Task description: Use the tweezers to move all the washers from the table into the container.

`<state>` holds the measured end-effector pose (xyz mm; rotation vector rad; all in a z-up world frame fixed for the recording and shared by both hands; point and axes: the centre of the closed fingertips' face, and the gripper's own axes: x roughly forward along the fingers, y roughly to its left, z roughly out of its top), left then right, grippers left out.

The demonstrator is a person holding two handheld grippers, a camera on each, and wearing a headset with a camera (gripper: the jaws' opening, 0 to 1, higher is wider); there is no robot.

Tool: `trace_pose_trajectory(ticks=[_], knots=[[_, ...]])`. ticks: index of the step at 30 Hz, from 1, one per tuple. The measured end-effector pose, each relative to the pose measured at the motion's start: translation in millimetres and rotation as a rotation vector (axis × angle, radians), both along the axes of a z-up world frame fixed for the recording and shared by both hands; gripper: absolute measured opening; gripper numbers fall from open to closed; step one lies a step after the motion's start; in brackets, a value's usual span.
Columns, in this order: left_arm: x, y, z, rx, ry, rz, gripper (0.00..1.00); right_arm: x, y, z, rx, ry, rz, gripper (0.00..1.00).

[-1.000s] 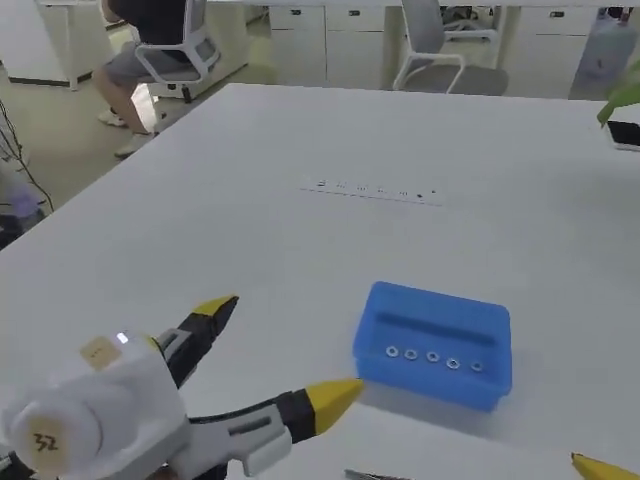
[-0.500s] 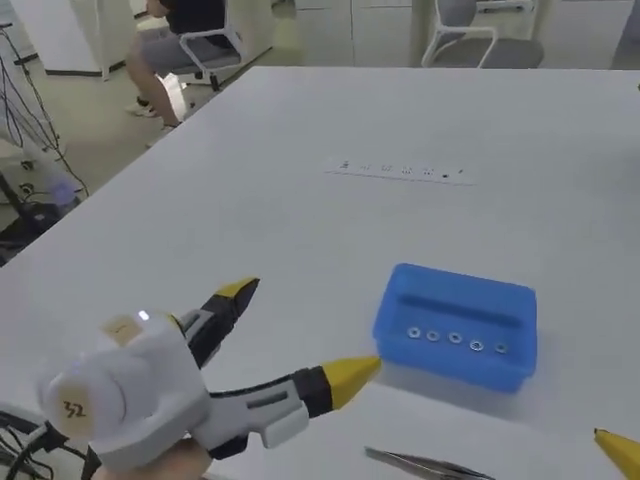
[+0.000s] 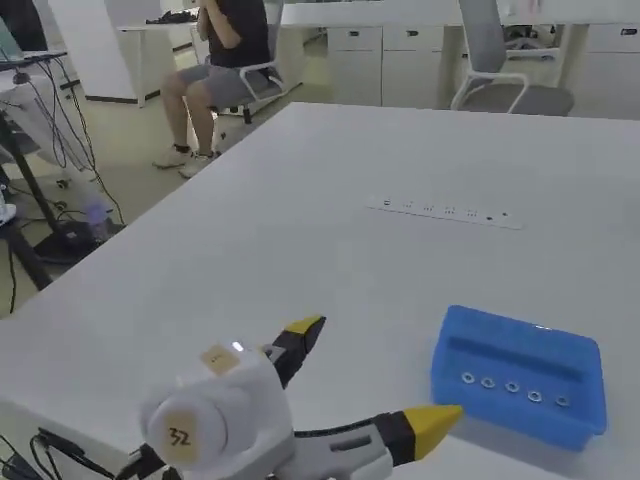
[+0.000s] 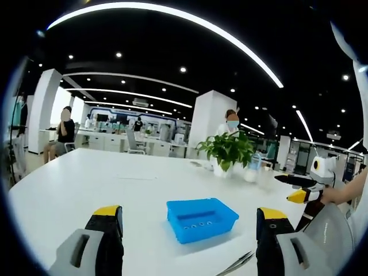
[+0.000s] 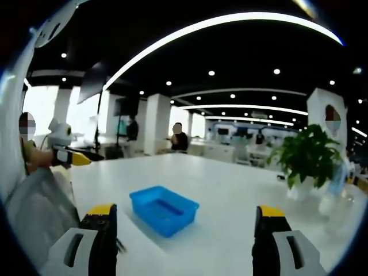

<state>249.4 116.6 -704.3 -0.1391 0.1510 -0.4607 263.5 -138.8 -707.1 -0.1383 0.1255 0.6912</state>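
Only the view has been shifted; nothing has been moved. Five washers (image 3: 511,386) are still lined up in the blue box (image 3: 500,412) on the table (image 3: 300,230). The tweezers (image 4: 237,264) are left lying nearby. The jaws of the left gripper (image 3: 375,370) and right gripper (image 4: 290,188) are held wide open, empty. The job looks done.

Left hand-held gripper (image 3: 375,372), right hand-held gripper (image 5: 185,210): jaws wide (empty).

Power strip (image 3: 445,212) lies flat, long side across view. Person (image 3: 225,50) sits on white-framed chair (image 3: 262,78) at far left. Empty grey chair (image 3: 515,95) at far right, white cabinets (image 3: 385,65) between them. Cables (image 3: 55,140) hang at left. Potted plant (image 4: 227,150), green and leafy, stands upright.
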Motion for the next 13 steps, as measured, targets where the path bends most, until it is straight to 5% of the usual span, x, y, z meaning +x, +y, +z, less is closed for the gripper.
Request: trace_pose_trajectory(ticks=[4, 7, 13], knots=[[-0.3, -0.2, 2.8, 0.000, -0.016, -0.002, 0.99, -2.1, 5.0, -1.0, -0.018, -0.002, 0.015, 0.99], [-0.7, -3.0, -2.0, 0.004, 0.007, -0.020, 0.99, -1.9, 4.7, -5.0, -0.047, 0.006, 0.013, 0.99], [-1.0, -5.5, -2.8, 0.019, 0.004, -0.032, 0.99, -3.5, 8.9, 1.5, 0.003, 0.003, 0.030, 0.99]])
